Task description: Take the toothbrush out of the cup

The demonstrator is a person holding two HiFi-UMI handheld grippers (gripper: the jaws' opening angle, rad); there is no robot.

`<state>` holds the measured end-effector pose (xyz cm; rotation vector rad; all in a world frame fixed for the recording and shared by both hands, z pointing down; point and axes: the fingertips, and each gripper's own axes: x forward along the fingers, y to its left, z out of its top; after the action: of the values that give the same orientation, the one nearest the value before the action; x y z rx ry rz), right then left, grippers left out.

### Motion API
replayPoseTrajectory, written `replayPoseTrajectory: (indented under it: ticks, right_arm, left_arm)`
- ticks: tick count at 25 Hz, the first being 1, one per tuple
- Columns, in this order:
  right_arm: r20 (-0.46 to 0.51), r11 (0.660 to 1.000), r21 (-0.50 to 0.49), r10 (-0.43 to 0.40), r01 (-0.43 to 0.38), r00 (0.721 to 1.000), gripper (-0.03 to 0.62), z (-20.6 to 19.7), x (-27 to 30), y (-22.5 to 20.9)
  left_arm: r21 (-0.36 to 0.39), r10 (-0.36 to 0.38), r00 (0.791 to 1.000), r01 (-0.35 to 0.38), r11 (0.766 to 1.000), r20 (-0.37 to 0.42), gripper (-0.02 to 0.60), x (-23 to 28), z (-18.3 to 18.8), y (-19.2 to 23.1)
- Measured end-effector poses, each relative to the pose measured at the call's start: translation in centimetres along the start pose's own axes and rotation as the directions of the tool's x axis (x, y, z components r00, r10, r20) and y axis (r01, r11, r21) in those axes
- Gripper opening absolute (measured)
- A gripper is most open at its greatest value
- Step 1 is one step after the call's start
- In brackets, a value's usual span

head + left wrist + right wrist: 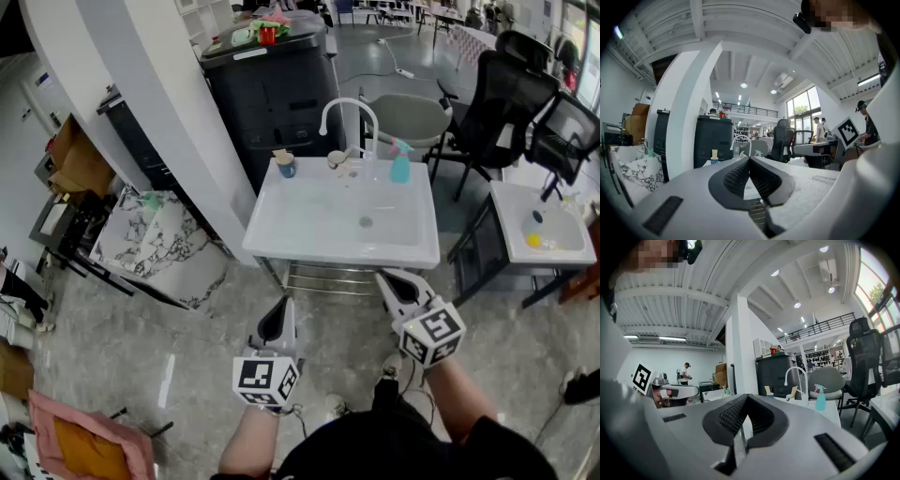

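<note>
A white sink (281, 234) stands ahead of me, with a curved white faucet (349, 117) at its back. On its back rim, a blue cup (287, 168) at the left and a white cup (337, 160) by the faucet each hold a pale upright piece; I cannot tell which is the toothbrush. The right gripper view shows the blue cup (769, 394) and the white cup (790, 398) far off. My left gripper (280, 307) and right gripper (385, 276) hover short of the sink's front edge. The left gripper (749, 159) and right gripper (746, 397) are shut with nothing in them.
A teal spray bottle (400, 165) stands right of the faucet. Behind the sink are a black cabinet (272, 89) and black office chairs (502, 103). A white pillar (169, 103) and a marble-patterned box (155, 239) are at the left, a second small basin (544, 225) at the right.
</note>
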<state>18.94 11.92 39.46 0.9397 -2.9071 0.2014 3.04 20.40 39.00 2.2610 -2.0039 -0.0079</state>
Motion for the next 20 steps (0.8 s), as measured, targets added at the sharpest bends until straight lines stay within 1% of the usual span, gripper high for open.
replayPoseTrajectory:
  ticks: [10,20]
  right_arm:
    - [0.009,1.000,0.013,0.003,-0.004,1.000,-0.002,0.3,0.5,0.9]
    - [0.017,1.000,-0.002,0.004,-0.004,1.000,0.000,1.1,1.3,2.9]
  left_arm:
    - [0.005,-0.004,1.000,0.004,1.000,0.008,0.003,-0.4,0.0,0.9]
    - [0.017,-0.007,1.000,0.006,1.000,0.017,0.003,-1.9,0.9,2.2]
